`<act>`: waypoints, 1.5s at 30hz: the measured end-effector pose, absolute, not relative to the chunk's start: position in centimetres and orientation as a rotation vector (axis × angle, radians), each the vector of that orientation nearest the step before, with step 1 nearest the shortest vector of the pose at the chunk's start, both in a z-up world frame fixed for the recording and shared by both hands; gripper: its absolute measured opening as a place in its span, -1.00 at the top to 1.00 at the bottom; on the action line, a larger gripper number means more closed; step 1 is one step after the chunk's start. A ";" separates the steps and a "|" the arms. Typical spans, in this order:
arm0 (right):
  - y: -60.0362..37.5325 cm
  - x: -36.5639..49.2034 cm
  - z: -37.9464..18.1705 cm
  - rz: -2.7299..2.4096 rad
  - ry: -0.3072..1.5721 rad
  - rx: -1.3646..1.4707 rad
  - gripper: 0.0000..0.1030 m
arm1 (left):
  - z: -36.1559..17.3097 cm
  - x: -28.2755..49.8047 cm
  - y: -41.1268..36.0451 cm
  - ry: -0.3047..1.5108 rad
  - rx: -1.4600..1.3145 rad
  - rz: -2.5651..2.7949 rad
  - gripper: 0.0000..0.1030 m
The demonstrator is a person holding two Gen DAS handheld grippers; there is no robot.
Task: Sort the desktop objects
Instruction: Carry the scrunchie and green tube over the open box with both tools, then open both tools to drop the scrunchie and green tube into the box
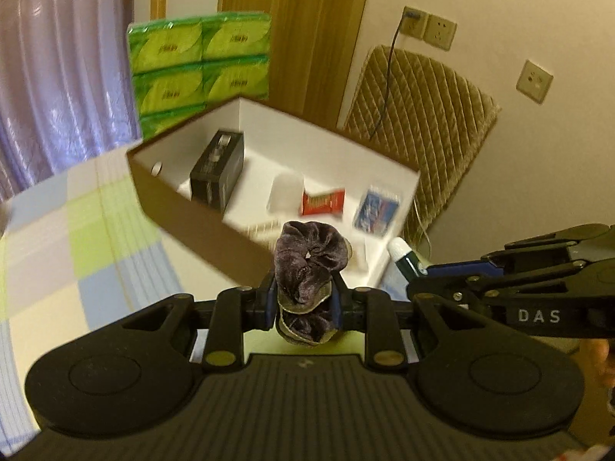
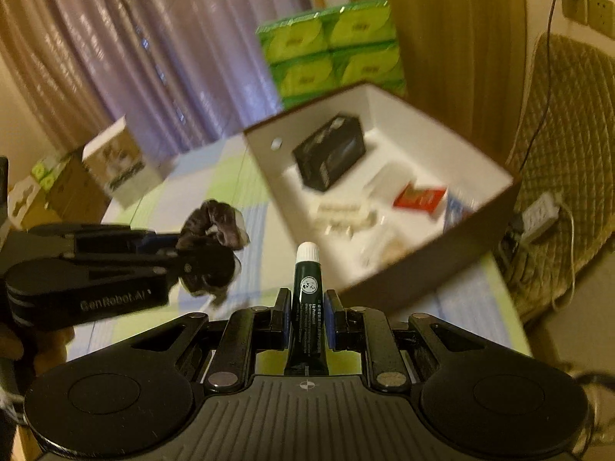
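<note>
— Two things are in hand at once, aren't they?

— Yes. The left gripper (image 1: 305,303) has its jaws pinched narrow on a dark velvet scrunchie (image 1: 307,269), which bulges above and below the pads. The right gripper (image 2: 306,320) has its jaws closed on a dark green tube (image 2: 306,299) with a white cap, its long axis pointing straight ahead, away from the wrist, cap farthest out.

— Where does the box sit from them?

— Ahead of both. The open cardboard box (image 1: 184,207), white inside, stands on the checked counter (image 1: 77,253). From the left gripper it lies ahead and a little right, and the scrunchie seems to hang right at its near brown wall. From the right gripper the box (image 2: 423,269) is ahead and right, the tube's cap pointing at the near wall, not yet over the rim as far as I can judge.

— Which one is nearer?

— Hard to rank; the views are blurred. I'd guess the left, since its load overlaps the rim in its own view.

— What's already inside?

— A black carton (image 1: 217,171) at the far left, a red packet (image 1: 322,202) and a blue one (image 1: 374,211) toward the right, plus pale bits I can't identify.

— So the next move?

— Probably carry forward over the near wall, then open the jaws above bare white floor
</note>
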State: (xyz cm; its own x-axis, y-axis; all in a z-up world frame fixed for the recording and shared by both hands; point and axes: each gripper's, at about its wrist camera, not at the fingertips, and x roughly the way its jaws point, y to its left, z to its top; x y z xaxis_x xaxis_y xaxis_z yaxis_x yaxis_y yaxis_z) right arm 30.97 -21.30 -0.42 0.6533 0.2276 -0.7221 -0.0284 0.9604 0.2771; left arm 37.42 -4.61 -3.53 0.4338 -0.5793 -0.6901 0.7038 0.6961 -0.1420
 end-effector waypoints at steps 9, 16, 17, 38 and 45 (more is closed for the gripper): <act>-25.3 39.5 -1.0 0.063 0.811 0.224 0.72 | -3.7 45.0 -11.3 0.762 0.259 -0.785 0.57; -28.6 46.5 -4.0 -0.001 0.856 0.212 0.72 | -6.7 52.3 -16.6 0.846 0.305 -0.759 0.57; -28.9 47.2 -4.4 -0.008 0.867 0.212 0.72 | -7.3 53.3 -17.3 0.863 0.315 -0.751 0.57; -31.4 53.8 -9.0 -0.057 0.968 0.164 0.72 | -13.6 59.9 -22.9 0.960 0.426 -0.676 0.36; -31.6 54.1 -9.2 -0.058 0.972 0.169 0.72 | -13.1 59.8 -22.6 0.951 0.413 -0.686 0.00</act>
